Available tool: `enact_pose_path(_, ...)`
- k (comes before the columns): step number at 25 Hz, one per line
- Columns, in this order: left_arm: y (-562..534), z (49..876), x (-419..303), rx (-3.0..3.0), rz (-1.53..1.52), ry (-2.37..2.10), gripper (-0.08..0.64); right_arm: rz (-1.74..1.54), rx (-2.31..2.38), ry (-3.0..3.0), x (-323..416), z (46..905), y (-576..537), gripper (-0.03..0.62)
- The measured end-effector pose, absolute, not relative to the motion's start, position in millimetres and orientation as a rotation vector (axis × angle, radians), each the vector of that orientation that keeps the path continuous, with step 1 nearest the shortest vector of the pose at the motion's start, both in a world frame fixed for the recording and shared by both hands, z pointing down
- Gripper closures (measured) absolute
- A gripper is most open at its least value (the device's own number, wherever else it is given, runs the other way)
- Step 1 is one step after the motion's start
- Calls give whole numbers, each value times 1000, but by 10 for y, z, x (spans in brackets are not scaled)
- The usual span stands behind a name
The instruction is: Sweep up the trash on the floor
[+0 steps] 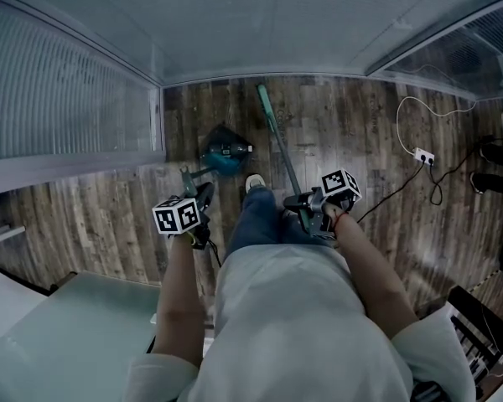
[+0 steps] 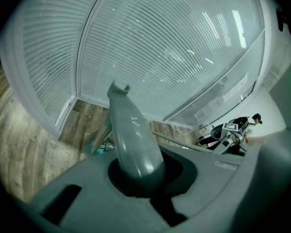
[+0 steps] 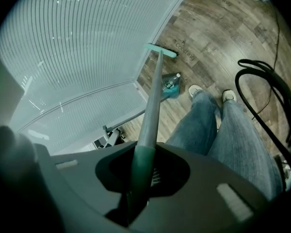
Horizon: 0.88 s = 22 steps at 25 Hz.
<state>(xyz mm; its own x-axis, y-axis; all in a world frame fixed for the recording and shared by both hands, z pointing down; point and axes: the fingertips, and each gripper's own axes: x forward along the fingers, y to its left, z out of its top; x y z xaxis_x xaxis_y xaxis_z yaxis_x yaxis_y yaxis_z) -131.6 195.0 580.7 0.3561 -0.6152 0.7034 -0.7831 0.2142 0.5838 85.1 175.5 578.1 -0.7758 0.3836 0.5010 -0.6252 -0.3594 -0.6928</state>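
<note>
Between jaws: L hand-held gripper (image 1: 204, 196) clamps dustpan handle (image 2: 132, 135), R hand-held gripper (image 1: 305, 208) clamps broom pole (image 3: 153, 98).

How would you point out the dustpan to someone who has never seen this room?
Find the corner where the ribbed glass walls meet the wooden floor. Just in front of it, left of the broom's long pole and ahead of the person's white shoe, sits the dustpan. It is the only squat teal scoop; the broom is thin and long.
</note>
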Motion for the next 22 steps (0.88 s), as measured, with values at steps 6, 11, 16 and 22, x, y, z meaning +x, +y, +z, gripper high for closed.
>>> enact_pose_path(6,1933,5798,-1279,1482,173,-1344,561,2146,327,-1258,908,5763,1779,546)
enact_pose_path(11,1925,5779,-1285,1493,164,-1337,561,2142,309,-1269,881,5711,1778,546)
enact_pose_path(16,1920,5774,-1309,1495,155,-1333,561,2139,292,-1272,817,5680,1772,546)
enact_pose_path(22,1909,5771,-1331,1496,152,-1332,562,2132,283,-1268,801,5667,1767,546)
